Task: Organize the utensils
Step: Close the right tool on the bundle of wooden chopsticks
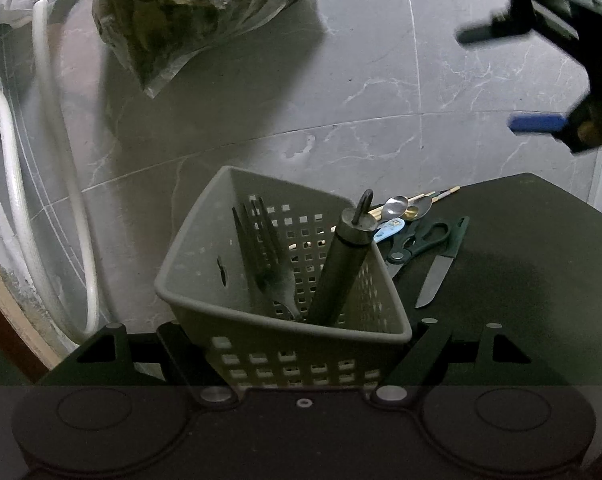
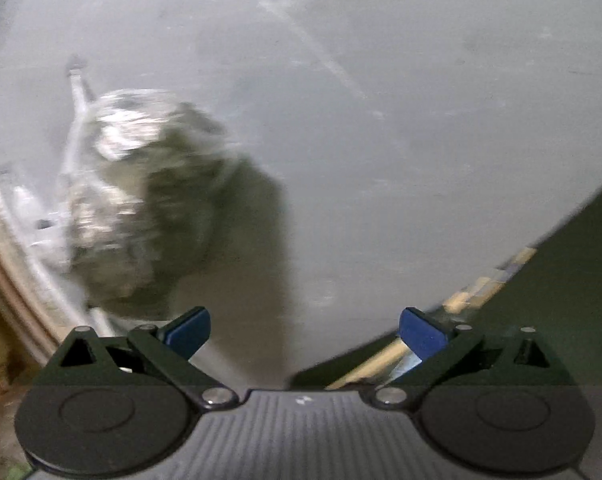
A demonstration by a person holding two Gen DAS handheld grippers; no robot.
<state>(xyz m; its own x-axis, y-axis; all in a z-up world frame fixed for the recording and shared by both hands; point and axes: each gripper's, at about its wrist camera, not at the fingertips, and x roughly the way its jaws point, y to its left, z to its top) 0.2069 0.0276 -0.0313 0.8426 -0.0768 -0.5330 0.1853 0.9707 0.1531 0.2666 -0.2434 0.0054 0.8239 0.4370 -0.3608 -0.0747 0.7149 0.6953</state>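
My left gripper (image 1: 293,344) is shut on a grey perforated utensil basket (image 1: 205,272), its fingers against the basket's near walls. In the basket stand a dark fork (image 1: 261,256) and a cylindrical tool with a ring (image 1: 341,264). Behind it on the dark table (image 1: 521,264) lie spoons (image 1: 397,206), chopsticks (image 1: 441,194), green scissors (image 1: 421,240) and a knife (image 1: 437,276). My right gripper (image 2: 304,330) is open and empty, blurred, above the floor by the table edge; it also shows in the left wrist view (image 1: 517,76) at upper right.
A grey marble floor (image 1: 341,92) lies beyond the table. A plastic bag of dark material (image 1: 189,12) sits on it, also blurred in the right wrist view (image 2: 141,200). White hoses (image 1: 61,160) run along the left wall.
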